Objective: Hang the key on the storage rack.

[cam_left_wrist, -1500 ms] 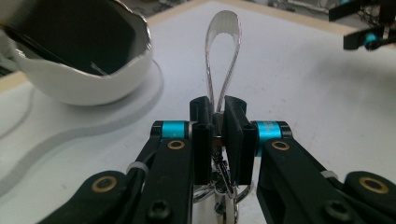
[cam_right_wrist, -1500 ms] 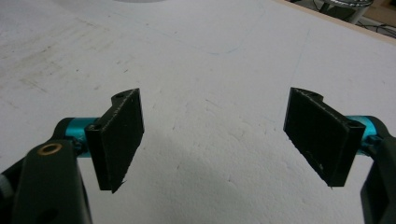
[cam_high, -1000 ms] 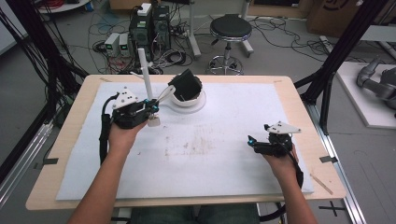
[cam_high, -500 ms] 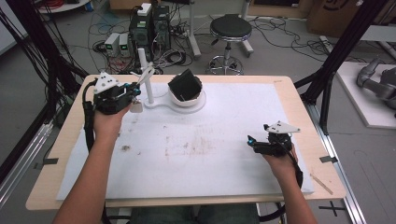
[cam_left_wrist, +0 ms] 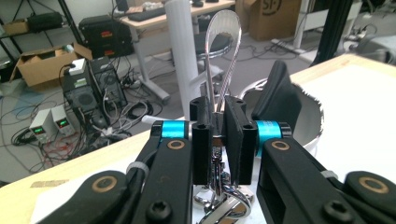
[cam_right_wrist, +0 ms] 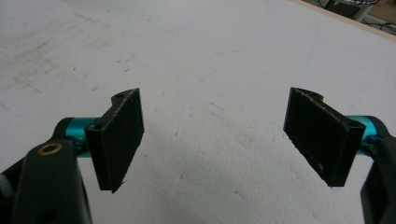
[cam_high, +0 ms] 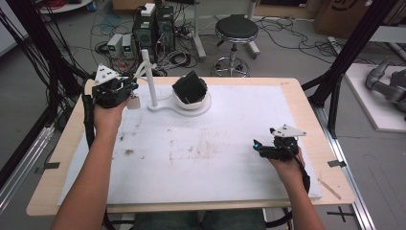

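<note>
- One gripper has moved: the left gripper point(cam_high: 125, 90), at mid-left a second ago, now sits in the upper left of the high view, just beside the white post point(cam_high: 150, 79).
- Its jaws are pinched narrow on a metal loop point(cam_left_wrist: 223, 56), likely a keyring, with a small padlock point(cam_high: 133, 102) hanging below; I judge it is being carried to hang on the stand.
- At centre, the white bowl point(cam_high: 198, 103) holds a black block point(cam_high: 190, 87), unmoved.
- At lower right, the right gripper point(cam_high: 261, 147) stays put, jaws wide and empty.
</note>
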Demonstrator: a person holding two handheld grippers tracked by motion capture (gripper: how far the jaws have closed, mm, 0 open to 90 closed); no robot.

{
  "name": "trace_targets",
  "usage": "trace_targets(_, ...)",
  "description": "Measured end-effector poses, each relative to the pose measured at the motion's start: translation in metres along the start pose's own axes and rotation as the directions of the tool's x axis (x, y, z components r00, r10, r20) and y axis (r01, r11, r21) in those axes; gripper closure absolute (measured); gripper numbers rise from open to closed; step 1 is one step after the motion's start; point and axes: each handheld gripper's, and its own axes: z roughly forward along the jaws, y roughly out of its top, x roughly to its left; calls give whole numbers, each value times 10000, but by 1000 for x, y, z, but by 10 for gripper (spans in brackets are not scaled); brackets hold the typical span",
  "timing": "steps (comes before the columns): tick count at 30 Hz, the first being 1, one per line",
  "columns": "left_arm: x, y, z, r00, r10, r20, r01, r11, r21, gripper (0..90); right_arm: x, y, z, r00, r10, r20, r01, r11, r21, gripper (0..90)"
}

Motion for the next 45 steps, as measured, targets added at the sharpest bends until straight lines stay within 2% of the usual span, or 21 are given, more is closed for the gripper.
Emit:
trace_targets(11, 2, -9, 18, 9998, 123, -132, -114, 9978, 654, 813, -1, -1, 0, 10000, 49, 0, -49, 10000, 25, 203)
trace_targets(17, 2, -15, 23, 9998, 10, -221, 9, 9962, 870, 804, 0, -1, -1, 10000, 93, 9, -93, 9999, 39, 203)
trace_targets(20, 2, -17, 23, 9996, -67, -259, 90, 9957, 926, 676, -1, -2, -1, 10000, 44, 24, -44, 10000, 11, 203)
trace_targets(26, 2, -23, 15, 9994, -251, -224, 270, 9958, 880, 580, 0, -1, 0, 10000, 82, -18, -82, 10000, -20, 203)
trace_targets(30, -1, -24, 11, 9995, -284, 156, 266, 9944, 1023, 502, 0, -1, 0, 10000, 76, -4, -76, 10000, -56, 203)
trace_targets(36, -13, -28, 3, 9967, -86, 801, 16, 9962, 867, 412, -2, 3, -4, 9979, 597, -266, -609, 9970, -479, 203)
trace_targets(39, -21, -32, 2, 9916, 57, 1289, -179, 9954, 941, 389, -2, 4, -5, 9976, 624, -290, -639, 9966, -529, 203)
trace_targets(42, -27, -35, -1, 9865, 63, 1637, -204, 9962, 843, 349, -1, 4, -5, 9979, 581, -296, -595, 9969, -505, 203)
trace_targets(45, -34, -39, -5, 9779, 55, 2090, -212, 9971, 730, 313, -2, 4, -5, 9978, 601, -266, -615, 9966, -556, 203)
